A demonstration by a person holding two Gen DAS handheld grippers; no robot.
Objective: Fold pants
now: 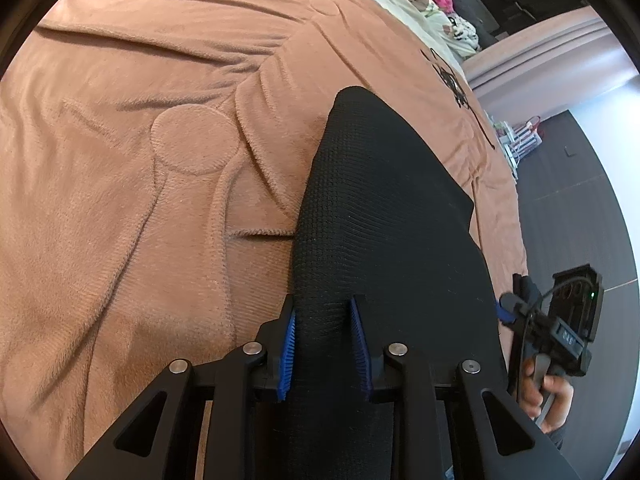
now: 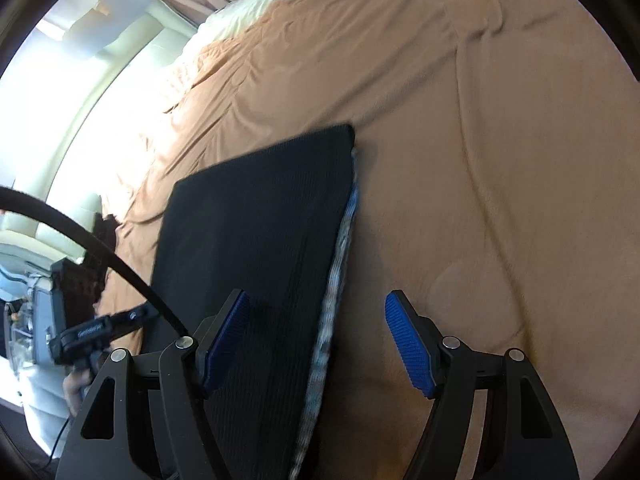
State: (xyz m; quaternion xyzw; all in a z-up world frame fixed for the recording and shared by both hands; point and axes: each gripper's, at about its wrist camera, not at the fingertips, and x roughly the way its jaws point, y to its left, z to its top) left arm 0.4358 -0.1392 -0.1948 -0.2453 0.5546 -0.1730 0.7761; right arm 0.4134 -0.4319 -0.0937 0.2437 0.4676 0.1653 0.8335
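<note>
With my left tool clenched on the near edge of the black ribbed knit pants lying folded on the tan fleece bed blanket, and my right tool released over them, I should lay the edge down squarely.

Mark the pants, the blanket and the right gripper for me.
pants (image 2: 256,216), right wrist view, flat top panel.
blanket (image 1: 120,200), left wrist view, bare brown area.
right gripper (image 2: 316,344), right wrist view, between its fingertips.
</note>
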